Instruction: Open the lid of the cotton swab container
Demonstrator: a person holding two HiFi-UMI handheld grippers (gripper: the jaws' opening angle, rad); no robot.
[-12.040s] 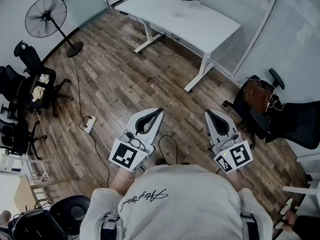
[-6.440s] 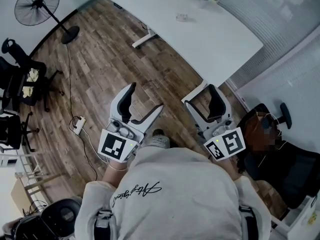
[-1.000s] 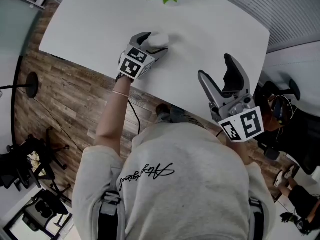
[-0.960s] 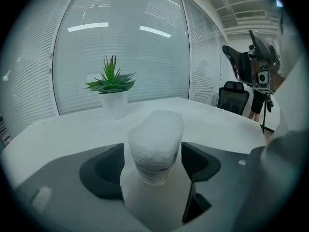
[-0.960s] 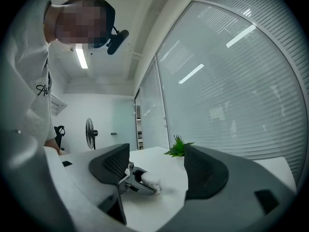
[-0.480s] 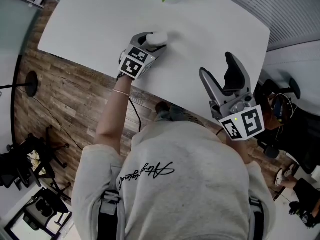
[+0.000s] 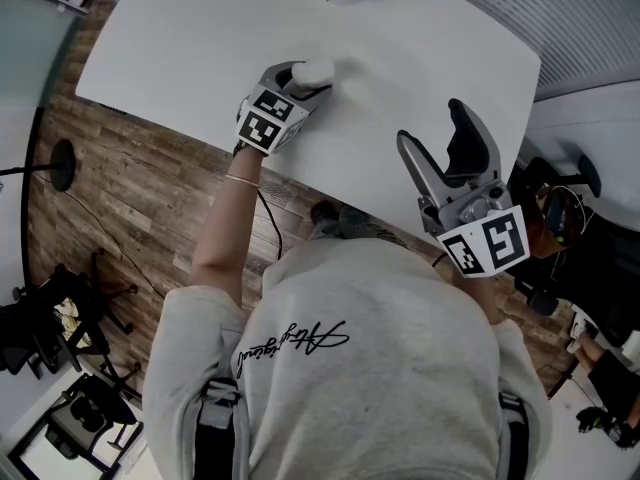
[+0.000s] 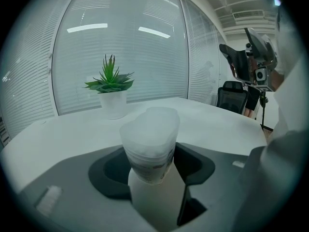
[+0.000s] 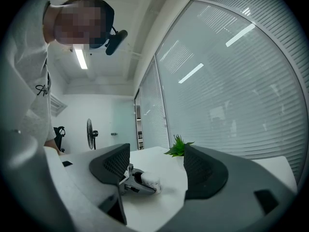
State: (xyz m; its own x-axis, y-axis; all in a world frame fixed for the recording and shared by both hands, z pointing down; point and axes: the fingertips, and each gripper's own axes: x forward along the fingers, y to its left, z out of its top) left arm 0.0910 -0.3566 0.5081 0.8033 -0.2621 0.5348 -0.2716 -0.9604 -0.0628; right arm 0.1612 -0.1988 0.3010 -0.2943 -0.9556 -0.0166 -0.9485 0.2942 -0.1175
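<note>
Both left tool (image 7: 305, 78) jaws — just closing — clasp the swab container (image 8: 149, 139).

The left gripper (image 8: 151, 174) has just been closing; its fingers (image 8: 197, 166) clasp the capped cotton swab container (image 8: 149, 137). A potted plant (image 8: 111, 88) stands far back on the surface (image 8: 58, 134).

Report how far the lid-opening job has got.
Done: the left claw sits around the cotton swab container on the table. Its jaws have just been closing and press on the container's sides. In hand: securing that hold. Left: the lid is still on, and the right claw hangs open and empty, away from it.
</note>
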